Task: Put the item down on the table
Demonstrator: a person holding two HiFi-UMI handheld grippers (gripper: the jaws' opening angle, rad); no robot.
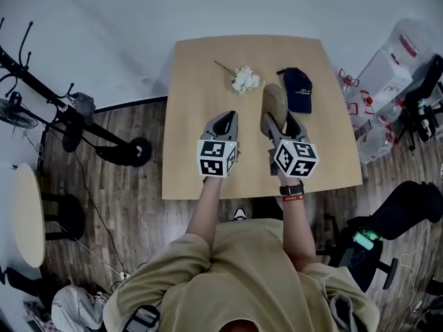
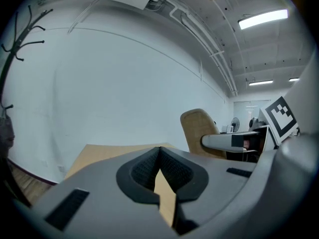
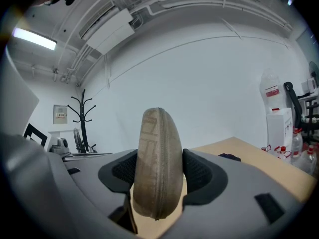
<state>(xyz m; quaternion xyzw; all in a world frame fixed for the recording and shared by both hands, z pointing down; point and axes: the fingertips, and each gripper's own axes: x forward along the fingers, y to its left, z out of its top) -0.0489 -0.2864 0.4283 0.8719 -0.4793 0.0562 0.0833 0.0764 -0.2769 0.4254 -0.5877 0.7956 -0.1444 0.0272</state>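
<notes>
A tan zippered case (image 1: 273,101) stands on edge between the jaws of my right gripper (image 1: 279,124), above the right middle of the wooden table (image 1: 201,75). In the right gripper view the case (image 3: 157,153) fills the gap, and both pads of the right gripper (image 3: 158,169) press on its sides. My left gripper (image 1: 225,118) hovers beside it to the left, shut with nothing in it. In the left gripper view, the left gripper (image 2: 160,152) has its tips together, and the case (image 2: 199,131) shows to the right.
A small bunch of white flowers (image 1: 244,79) and a navy cap (image 1: 297,88) lie at the table's far side. Plastic bottles and boxes (image 1: 387,81) crowd the floor to the right. A black stand (image 1: 69,116) and a round stool (image 1: 28,213) are on the left.
</notes>
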